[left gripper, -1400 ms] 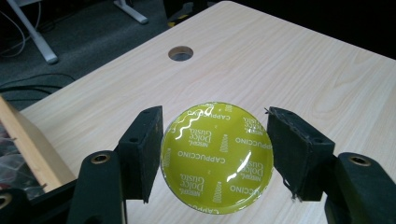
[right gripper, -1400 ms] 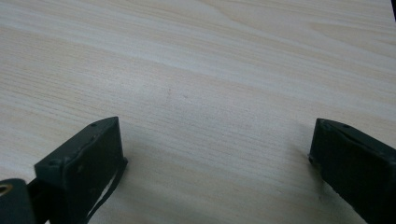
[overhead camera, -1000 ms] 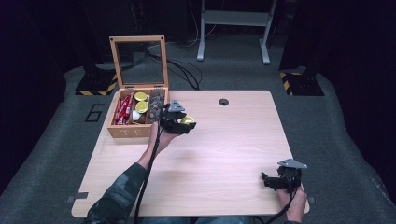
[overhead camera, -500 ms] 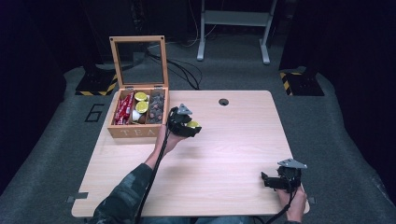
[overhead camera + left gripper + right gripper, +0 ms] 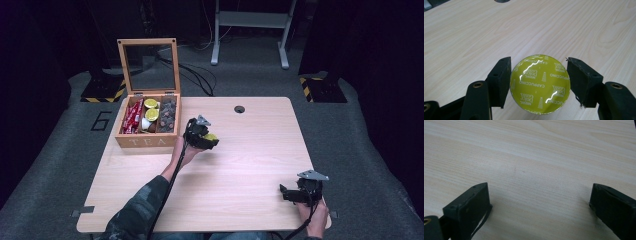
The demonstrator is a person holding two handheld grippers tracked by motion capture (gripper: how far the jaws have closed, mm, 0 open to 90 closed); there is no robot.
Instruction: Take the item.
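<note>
A yellow-lidded coffee capsule (image 5: 540, 83), printed "Cappuccino", sits between the two black jaws of my left gripper (image 5: 539, 82), which is shut on its sides. From above, that gripper (image 5: 204, 137) and the capsule (image 5: 211, 136) hover low over the table, just right of the wooden tea box (image 5: 147, 141). The box lid stands open, and inside lie red sachets, more yellow capsules (image 5: 151, 109) and dark capsules. My right gripper (image 5: 292, 195) rests near the table's front right corner, open, with bare wood between its jaws (image 5: 539, 202).
A round cable hole (image 5: 239, 109) pierces the light wooden table (image 5: 250, 160) near its far edge. Beyond the table stand a grey metal frame (image 5: 250, 30), floor cables and yellow-black striped blocks.
My left gripper has carried the yellow capsule away from the tea box, to the right and down toward the table. The right gripper has stayed still.
</note>
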